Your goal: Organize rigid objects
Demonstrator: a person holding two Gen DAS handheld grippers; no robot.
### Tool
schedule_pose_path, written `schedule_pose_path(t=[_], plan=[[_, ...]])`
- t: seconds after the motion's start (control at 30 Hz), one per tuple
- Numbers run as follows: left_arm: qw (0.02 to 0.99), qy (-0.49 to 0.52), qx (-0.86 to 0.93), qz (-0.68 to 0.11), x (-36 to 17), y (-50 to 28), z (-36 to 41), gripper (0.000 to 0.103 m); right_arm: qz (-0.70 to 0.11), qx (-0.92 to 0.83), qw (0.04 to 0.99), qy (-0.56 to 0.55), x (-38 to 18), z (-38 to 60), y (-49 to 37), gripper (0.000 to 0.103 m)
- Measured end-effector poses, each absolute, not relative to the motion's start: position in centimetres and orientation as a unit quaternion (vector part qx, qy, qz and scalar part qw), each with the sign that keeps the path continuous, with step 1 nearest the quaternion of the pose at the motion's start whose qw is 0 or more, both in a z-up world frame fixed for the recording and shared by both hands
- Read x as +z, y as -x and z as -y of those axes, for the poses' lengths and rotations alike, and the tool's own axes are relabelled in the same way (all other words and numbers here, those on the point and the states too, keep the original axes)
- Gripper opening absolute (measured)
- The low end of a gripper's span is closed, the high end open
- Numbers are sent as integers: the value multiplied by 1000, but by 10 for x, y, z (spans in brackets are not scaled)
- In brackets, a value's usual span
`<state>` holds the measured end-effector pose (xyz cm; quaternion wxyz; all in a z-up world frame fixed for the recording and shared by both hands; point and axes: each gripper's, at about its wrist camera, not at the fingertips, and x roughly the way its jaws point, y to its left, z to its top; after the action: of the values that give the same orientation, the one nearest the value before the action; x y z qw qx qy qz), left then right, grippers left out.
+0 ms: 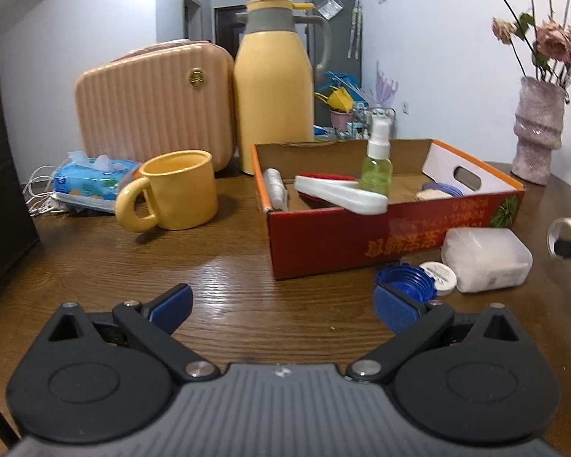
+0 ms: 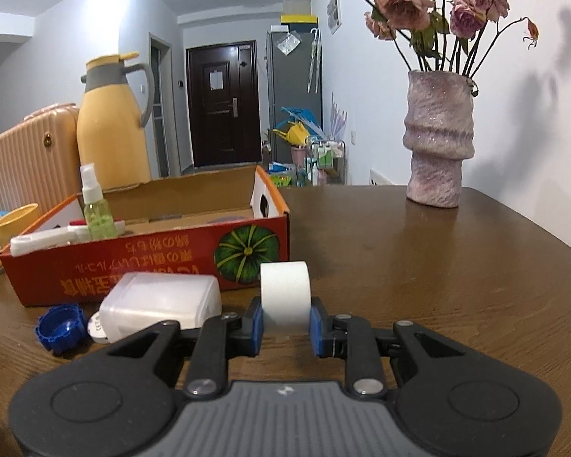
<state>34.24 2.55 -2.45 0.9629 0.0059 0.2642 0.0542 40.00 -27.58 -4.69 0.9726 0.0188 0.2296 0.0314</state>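
Observation:
A red cardboard box (image 1: 323,240) (image 2: 152,262) stands on the wooden table and holds a green spray bottle (image 1: 377,160) (image 2: 95,209), a white flat case (image 1: 342,194) and other small items. In front of it lie a translucent plastic box (image 1: 487,259) (image 2: 160,301), a blue cap (image 1: 403,280) (image 2: 61,327) and a white round lid (image 1: 439,276). My right gripper (image 2: 285,327) is shut on a white tape roll (image 2: 285,289) (image 1: 563,232). My left gripper (image 1: 285,304) is open and empty, its right pad just before the blue cap.
A yellow mug (image 1: 175,194), a yellow thermos jug (image 1: 274,87), a pink ribbed case (image 1: 152,103) and a tissue pack (image 1: 91,179) stand left of the box. A pink vase of dried roses (image 2: 437,137) stands far right. A black object (image 1: 0,160) stands at the left edge.

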Motion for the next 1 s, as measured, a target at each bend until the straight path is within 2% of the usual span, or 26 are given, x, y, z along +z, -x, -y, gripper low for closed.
schedule_pose_path(t=[0.5,0.83,1.0], plan=[[954,-72,-1,-292,-44,-365,45,103,-200,42,978,-28,-36,288,-389,23],[958,-103,-18,-267,-46,-383,77,103,-191,50,980,-33,-33,290,-383,23],[958,-121,-33,-257,-47,-394,80,90,-191,52,980,-36,-32,291,-381,23]])
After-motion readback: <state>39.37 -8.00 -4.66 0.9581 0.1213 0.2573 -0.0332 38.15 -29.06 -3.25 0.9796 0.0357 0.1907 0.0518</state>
